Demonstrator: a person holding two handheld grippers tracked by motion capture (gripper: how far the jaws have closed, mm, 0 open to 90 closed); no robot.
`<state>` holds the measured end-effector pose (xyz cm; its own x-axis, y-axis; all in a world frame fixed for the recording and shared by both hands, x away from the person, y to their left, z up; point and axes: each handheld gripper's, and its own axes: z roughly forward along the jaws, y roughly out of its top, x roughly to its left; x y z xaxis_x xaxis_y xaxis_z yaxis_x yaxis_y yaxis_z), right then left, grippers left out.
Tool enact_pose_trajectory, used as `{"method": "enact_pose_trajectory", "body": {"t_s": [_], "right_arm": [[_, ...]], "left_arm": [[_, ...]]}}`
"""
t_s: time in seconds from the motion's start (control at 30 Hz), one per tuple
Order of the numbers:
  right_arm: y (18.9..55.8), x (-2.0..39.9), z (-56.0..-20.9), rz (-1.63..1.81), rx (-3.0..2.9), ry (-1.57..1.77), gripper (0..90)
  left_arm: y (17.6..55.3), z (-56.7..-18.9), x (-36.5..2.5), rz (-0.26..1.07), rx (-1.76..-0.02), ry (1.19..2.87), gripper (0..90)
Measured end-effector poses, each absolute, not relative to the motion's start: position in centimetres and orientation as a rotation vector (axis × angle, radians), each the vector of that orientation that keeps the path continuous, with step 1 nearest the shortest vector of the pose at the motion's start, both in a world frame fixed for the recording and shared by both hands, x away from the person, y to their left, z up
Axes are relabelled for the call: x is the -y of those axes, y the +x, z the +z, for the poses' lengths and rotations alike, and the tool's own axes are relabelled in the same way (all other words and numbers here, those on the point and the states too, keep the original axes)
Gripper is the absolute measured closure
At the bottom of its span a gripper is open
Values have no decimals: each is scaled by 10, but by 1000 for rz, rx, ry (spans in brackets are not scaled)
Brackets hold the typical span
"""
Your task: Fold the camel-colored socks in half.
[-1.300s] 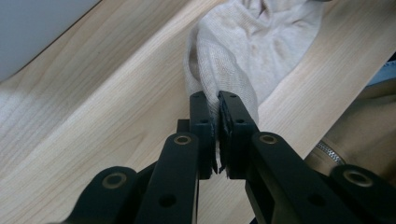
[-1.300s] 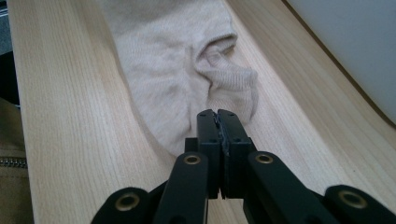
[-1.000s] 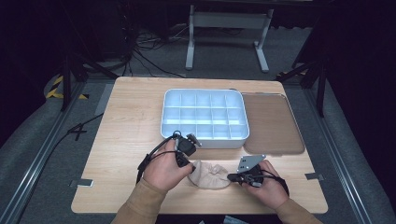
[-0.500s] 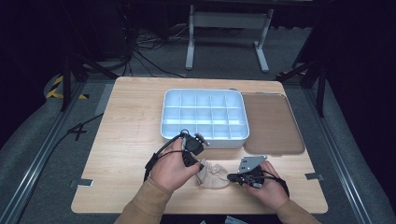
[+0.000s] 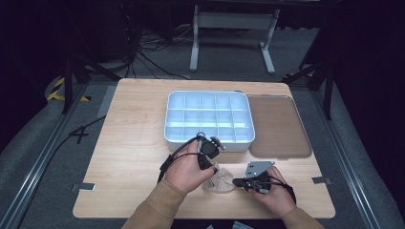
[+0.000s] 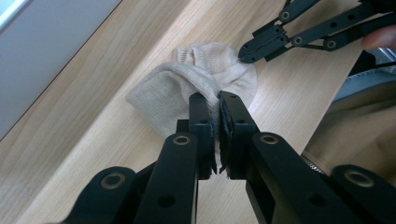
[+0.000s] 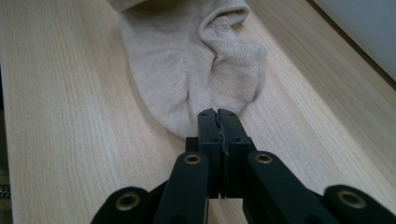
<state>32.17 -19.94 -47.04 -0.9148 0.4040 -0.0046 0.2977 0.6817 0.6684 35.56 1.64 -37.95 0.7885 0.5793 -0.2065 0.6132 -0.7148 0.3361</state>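
Where the two claws meet near the front edge of the bench point(image 5: 129, 143), a beige sock point(image 5: 220, 179) lies crumpled on the wood, just in front of the white tray point(image 5: 208, 138) with many compartments. In the left gripper view the sock point(image 6: 196, 84) is bunched into soft folds, and the left claw point(image 6: 218, 100) is pinched on the sock's near edge, its two black jaws almost together with a thin fold of knit between them. In the high view that left claw point(image 5: 213, 167) sits at the sock's side nearest the tray, with the person's left hand point(image 5: 187, 169) around its body and a tan sleeve point(image 5: 155, 207) trailing back toward the bench's front edge.

In the right gripper view the sock point(image 7: 196, 60) spreads away from the camera, its ribbed cuff curled over at the far end, and the right claw point(image 7: 218, 114) is closed on the rounded end of the fabric, jaws pressed flat together on its edge. From above, the right claw point(image 5: 237, 182) comes at the sock from the side opposite the left hand, held by the right hand point(image 5: 274, 193), with a grey three-cornered plate point(image 5: 258, 168) on top. The same claw point(image 6: 247, 49) appears in the left gripper view, its tip touching the sock's far edge.

A brown lid point(image 5: 278, 125) lies flat beside the tray, on the side nearer the right hand and well apart from the sock.
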Motion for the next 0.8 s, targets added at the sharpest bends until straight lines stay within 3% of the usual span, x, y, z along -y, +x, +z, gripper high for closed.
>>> {"method": "enact_pose_trajectory", "body": {"t_s": [0.8], "right_arm": [[319,200,-471,1061,-2745,586,895]], "left_arm": [[356,-406,18,-174,-830,2626,845]]}}
